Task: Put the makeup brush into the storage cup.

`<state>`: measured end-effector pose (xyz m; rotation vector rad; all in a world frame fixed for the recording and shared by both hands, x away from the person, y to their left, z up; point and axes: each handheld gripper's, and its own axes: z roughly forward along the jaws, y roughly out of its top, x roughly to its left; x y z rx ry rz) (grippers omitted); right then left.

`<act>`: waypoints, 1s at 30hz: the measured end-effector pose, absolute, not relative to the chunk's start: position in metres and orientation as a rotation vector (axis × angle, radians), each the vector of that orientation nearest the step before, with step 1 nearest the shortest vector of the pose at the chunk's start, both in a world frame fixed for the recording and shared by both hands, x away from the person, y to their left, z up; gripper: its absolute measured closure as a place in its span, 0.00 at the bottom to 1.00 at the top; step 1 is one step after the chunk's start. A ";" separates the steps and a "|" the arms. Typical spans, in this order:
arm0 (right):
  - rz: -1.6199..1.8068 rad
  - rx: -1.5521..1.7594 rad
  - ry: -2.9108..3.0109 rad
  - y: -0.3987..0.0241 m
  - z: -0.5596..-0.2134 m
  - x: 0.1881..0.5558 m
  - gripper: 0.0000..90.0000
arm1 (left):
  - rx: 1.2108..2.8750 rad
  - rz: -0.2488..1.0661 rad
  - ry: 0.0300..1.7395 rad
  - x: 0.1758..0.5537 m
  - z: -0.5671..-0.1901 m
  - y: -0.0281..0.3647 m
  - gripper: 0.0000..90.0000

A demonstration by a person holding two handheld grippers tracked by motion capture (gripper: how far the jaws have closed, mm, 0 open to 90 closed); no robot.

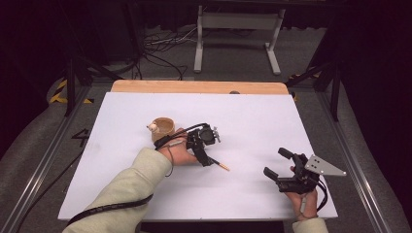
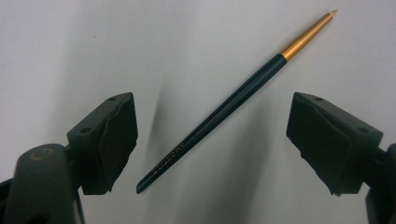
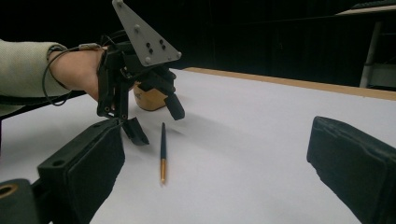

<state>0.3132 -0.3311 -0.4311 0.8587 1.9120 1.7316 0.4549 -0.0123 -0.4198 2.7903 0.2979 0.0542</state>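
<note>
Slim dark pen (image 2: 219, 109) with a gold tip lies between the left claw (image 2: 212, 140), spread wide; right claw (image 1: 282, 162) at 4 o'clock, also spread.

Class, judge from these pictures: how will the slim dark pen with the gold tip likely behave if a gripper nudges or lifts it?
The pen looks round and thin, lying flat on the white table, so it probably rolls when nudged. Its straight shaft suggests stiffness. The glossy barrel may slip between the left gripper pads.
</note>
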 end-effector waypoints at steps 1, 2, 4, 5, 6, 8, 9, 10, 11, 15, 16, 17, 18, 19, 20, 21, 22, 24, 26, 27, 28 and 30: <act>1.732 0.855 1.911 -0.331 -0.431 0.313 0.04 | 2.793 0.055 0.289 0.456 -0.420 -0.012 0.21; 1.731 0.855 1.908 -0.331 -0.431 0.313 0.05 | 2.793 0.055 0.288 0.456 -0.420 -0.012 0.22; 1.731 0.856 1.910 -0.332 -0.431 0.313 0.05 | 2.800 0.067 0.290 0.455 -0.421 -0.013 0.24; 1.730 0.859 1.912 -0.331 -0.431 0.313 0.05 | 2.807 0.074 0.282 0.455 -0.421 -0.013 0.25; 1.729 0.858 1.913 -0.331 -0.431 0.313 0.05 | 2.811 0.073 0.280 0.455 -0.421 -0.013 0.27; 1.719 0.858 1.917 -0.331 -0.431 0.313 0.05 | 2.825 0.075 0.300 0.455 -0.422 -0.014 0.31; 1.716 0.857 1.917 -0.331 -0.431 0.313 0.05 | 2.831 0.074 0.306 0.454 -0.422 -0.014 0.32; 1.715 0.857 1.917 -0.331 -0.431 0.313 0.05 | 2.836 0.076 0.297 0.454 -0.422 -0.015 0.34; 1.716 0.858 1.916 -0.331 -0.431 0.313 0.05 | 2.836 0.076 0.297 0.454 -0.422 -0.015 0.36; 1.715 0.857 1.915 -0.332 -0.431 0.313 0.06 | 2.850 0.074 0.274 0.452 -0.424 -0.017 0.41; 1.714 0.858 1.914 -0.332 -0.431 0.313 0.06 | 2.850 0.073 0.269 0.451 -0.424 -0.017 0.42; 1.714 0.858 1.914 -0.332 -0.431 0.313 0.06 | 2.850 0.073 0.269 0.451 -0.424 -0.017 0.43; 1.712 0.858 1.912 -0.332 -0.431 0.313 0.06 | 2.852 0.076 0.269 0.450 -0.424 -0.017 0.43; 1.716 0.858 1.906 -0.333 -0.431 0.313 0.06 | 2.853 0.077 0.263 0.450 -0.424 -0.017 0.45; 1.716 0.858 1.906 -0.333 -0.431 0.313 0.06 | 2.852 0.092 0.248 0.450 -0.424 -0.018 0.45; 1.717 0.860 1.900 -0.334 -0.431 0.313 0.06 | 2.843 0.098 0.250 0.449 -0.424 -0.018 0.49; 1.717 0.860 1.900 -0.334 -0.431 0.313 0.06 | 2.842 0.094 0.247 0.449 -0.423 -0.018 0.49; 1.718 0.862 1.902 -0.334 -0.431 0.313 0.06 | 2.844 0.093 0.245 0.449 -0.423 -0.019 0.50; 1.719 0.860 1.905 -0.333 -0.431 0.313 0.06 | 2.850 0.091 0.233 0.448 -0.423 -0.020 0.53; 1.719 0.860 1.906 -0.333 -0.431 0.313 0.06 | 2.856 0.090 0.222 0.448 -0.424 -0.020 0.54; 1.719 0.860 1.906 -0.333 -0.431 0.313 0.06 | 2.861 0.086 0.223 0.448 -0.423 -0.020 0.55; 1.721 0.860 1.905 -0.333 -0.431 0.313 0.06 | 2.863 0.080 0.221 0.448 -0.423 -0.021 0.58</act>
